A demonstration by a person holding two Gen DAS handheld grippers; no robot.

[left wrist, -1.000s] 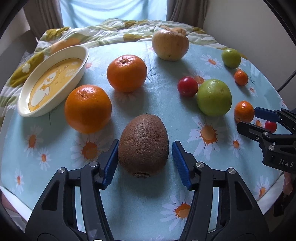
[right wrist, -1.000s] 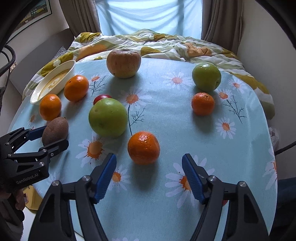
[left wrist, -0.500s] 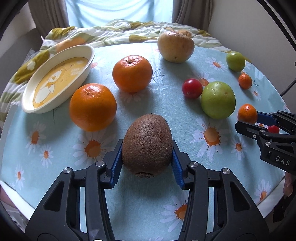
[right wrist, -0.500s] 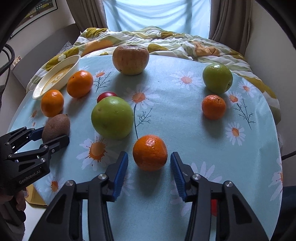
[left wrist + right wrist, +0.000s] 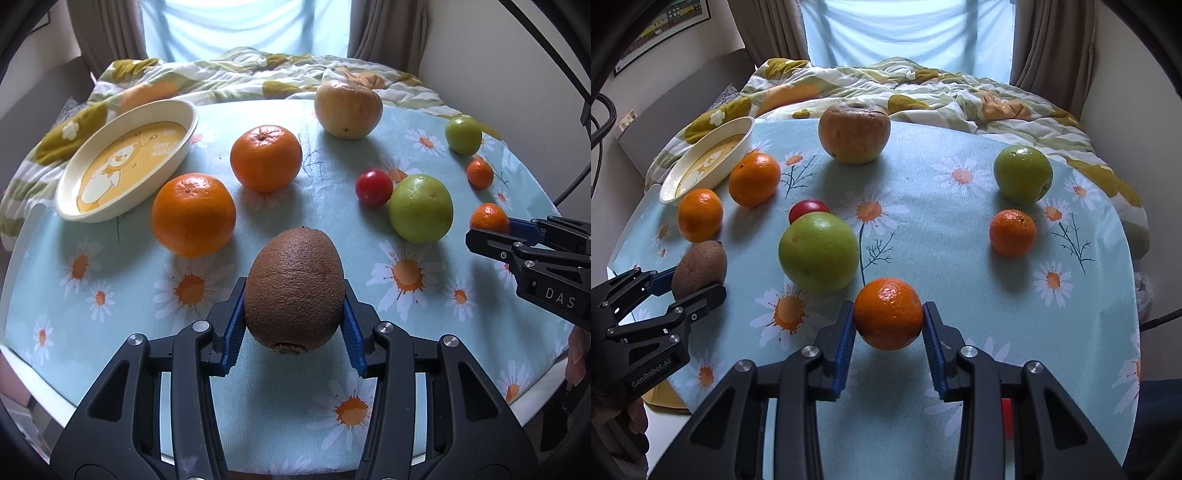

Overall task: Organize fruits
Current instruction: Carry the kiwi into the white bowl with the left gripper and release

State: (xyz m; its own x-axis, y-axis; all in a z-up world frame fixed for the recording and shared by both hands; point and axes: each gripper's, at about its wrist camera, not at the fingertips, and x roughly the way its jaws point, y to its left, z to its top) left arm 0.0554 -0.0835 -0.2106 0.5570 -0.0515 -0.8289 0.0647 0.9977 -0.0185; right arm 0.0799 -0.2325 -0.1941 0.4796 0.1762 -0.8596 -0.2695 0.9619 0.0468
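Observation:
My left gripper [image 5: 294, 325] is shut on a brown kiwi [image 5: 295, 288], lifted a little above the daisy-print tablecloth [image 5: 110, 280]; it also shows in the right wrist view [image 5: 698, 264]. My right gripper [image 5: 888, 332] is shut on a small orange mandarin [image 5: 888, 314], also held just above the cloth; the mandarin shows in the left wrist view [image 5: 489, 218]. A cream oval dish [image 5: 125, 162] with a yellow cartoon inside stands at the far left.
On the table lie two big oranges [image 5: 194, 214] [image 5: 266, 158], a yellowish apple [image 5: 348, 110], a red cherry tomato [image 5: 373, 186], a large green apple [image 5: 420, 208], a smaller green apple [image 5: 1022, 173] and another mandarin [image 5: 1012, 232]. A quilt [image 5: 923, 88] lies behind.
Both grippers have closed on their fruit: the left on the kiwi, the right on the mandarin. Both fruits now sit slightly raised off the cloth.

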